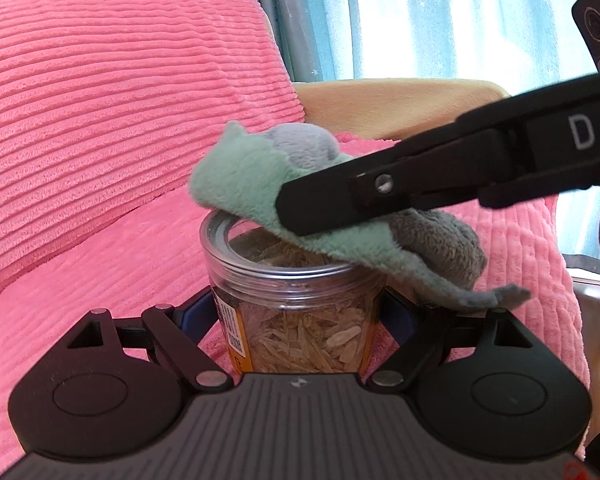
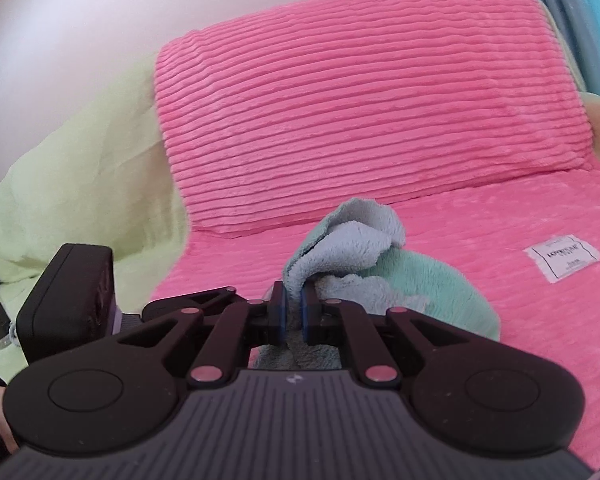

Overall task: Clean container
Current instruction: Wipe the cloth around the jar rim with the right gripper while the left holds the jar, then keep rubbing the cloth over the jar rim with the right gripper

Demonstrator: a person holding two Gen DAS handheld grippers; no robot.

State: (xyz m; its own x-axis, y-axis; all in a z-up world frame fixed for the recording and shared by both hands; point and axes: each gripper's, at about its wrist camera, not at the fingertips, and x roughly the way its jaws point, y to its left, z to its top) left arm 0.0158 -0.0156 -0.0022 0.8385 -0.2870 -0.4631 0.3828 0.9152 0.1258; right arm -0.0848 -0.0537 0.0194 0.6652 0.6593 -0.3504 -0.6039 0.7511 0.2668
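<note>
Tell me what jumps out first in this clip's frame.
The pink ribbed cushion fills the background. In front of it, the left tool grips a clear jar of dried flakes, while the right tool pinches a green-grey cloth draped across the jar's top.

- Our left gripper (image 1: 296,312) sits at the lower centre of its view, jaws spread and clamped on the jar (image 1: 296,320).
- Our right gripper (image 2: 293,312), lower centre, pinches the cloth (image 2: 352,248), jaws nearly together.
</note>
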